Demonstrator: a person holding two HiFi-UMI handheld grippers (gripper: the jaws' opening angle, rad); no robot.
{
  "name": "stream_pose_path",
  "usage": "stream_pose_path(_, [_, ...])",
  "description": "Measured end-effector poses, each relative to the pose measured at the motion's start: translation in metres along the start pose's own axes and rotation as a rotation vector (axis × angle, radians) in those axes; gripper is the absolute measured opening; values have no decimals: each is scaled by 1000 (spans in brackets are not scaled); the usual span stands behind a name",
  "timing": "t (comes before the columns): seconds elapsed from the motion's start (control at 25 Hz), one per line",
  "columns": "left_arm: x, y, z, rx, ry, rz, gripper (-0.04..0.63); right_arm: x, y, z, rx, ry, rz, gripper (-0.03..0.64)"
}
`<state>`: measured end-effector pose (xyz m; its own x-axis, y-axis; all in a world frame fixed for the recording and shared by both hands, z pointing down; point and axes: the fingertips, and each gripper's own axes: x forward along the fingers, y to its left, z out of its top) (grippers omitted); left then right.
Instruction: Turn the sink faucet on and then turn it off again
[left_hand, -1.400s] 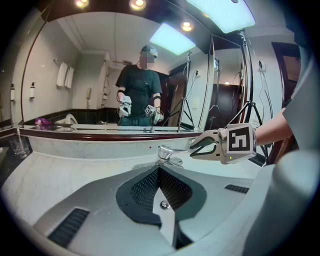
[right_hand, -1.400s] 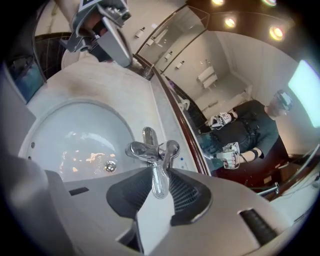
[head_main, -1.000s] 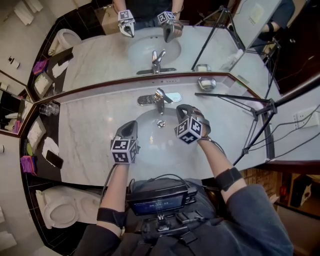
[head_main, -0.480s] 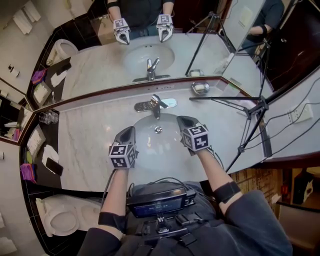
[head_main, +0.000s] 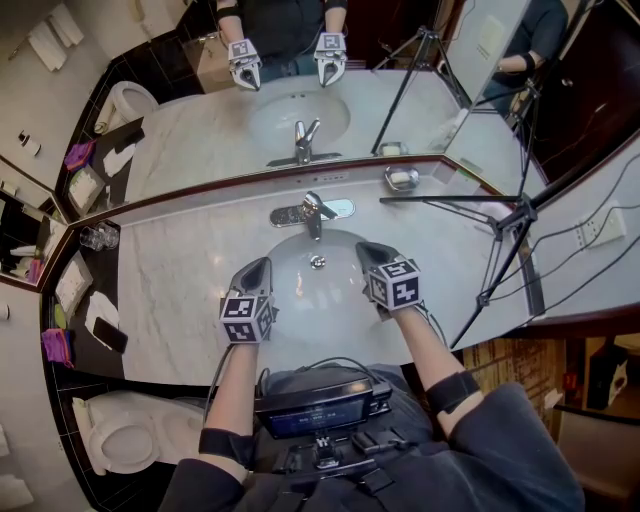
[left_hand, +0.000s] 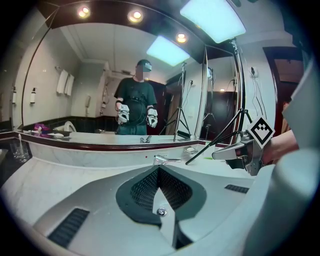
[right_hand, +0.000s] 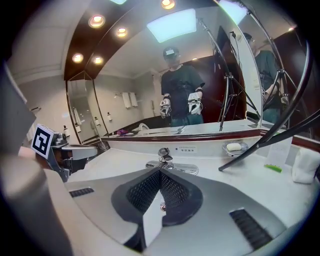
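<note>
Faucet (head_main: 312, 211) stands behind the sink (head_main: 310, 300) on the desk (head_main: 180, 280), soap dish (head_main: 402, 178) to its right. The left hand-held gripper (head_main: 258, 266) and right hand-held gripper (head_main: 366, 248) flank the basin.

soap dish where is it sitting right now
In the head view the soap dish sits at the back edge of the counter by the mirror, right of the faucet and just behind the tripod leg.
</note>
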<state>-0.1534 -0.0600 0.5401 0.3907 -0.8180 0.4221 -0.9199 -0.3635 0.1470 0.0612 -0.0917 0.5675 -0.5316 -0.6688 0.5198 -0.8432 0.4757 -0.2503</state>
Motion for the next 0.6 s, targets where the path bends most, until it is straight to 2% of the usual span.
stream_pose_path(0.16, [4, -3, 0, 33, -5, 1, 5, 1, -1, -3, 4, 4, 5, 18])
stream_pose_path(0.32, [13, -8, 0, 117, 9, -10, 41, 1, -2, -3, 5, 7, 2, 18])
stream_pose_path(0.44, [23, -19, 2, 240, 39, -37, 93, 2, -3, -5, 7, 10, 3, 18])
stream_pose_path(0.6, [47, -30, -6, 499, 100, -58, 203, 4, -4, -8, 11, 12, 4, 18])
